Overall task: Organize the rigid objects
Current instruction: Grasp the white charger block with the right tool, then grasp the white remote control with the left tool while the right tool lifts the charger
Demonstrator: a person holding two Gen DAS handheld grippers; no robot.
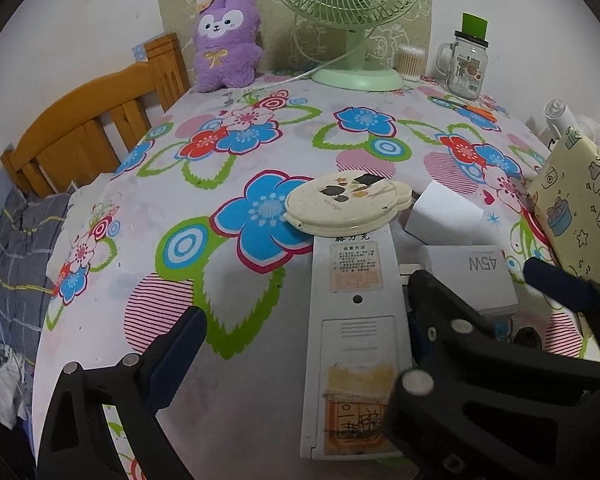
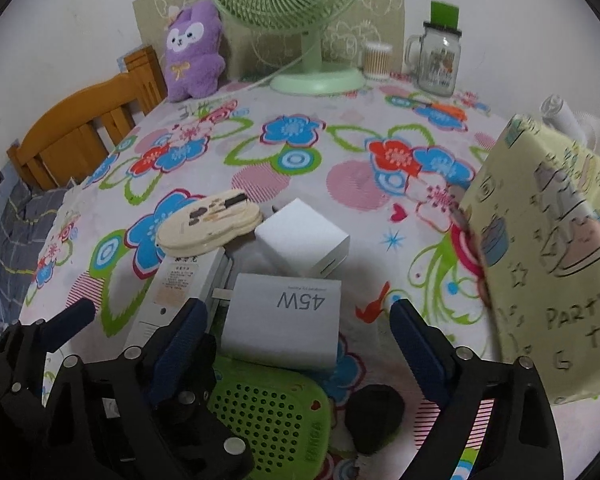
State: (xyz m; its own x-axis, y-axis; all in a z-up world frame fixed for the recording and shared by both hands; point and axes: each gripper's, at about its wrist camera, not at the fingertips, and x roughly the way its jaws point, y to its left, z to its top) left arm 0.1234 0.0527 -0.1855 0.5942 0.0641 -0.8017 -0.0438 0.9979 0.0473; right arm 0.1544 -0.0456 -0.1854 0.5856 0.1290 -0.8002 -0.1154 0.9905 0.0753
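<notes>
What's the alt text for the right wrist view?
The right tool stands open over a white box marked 45W on a floral tablecloth, with a green perforated case and a dark rounded object nearer the camera. The left tool hovers at lower left by a white remote; a yellow patterned box stands right.

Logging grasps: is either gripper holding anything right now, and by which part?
Nothing is held. The left gripper stands open astride the long white remote; the right gripper is open around the white 45W box.
</notes>
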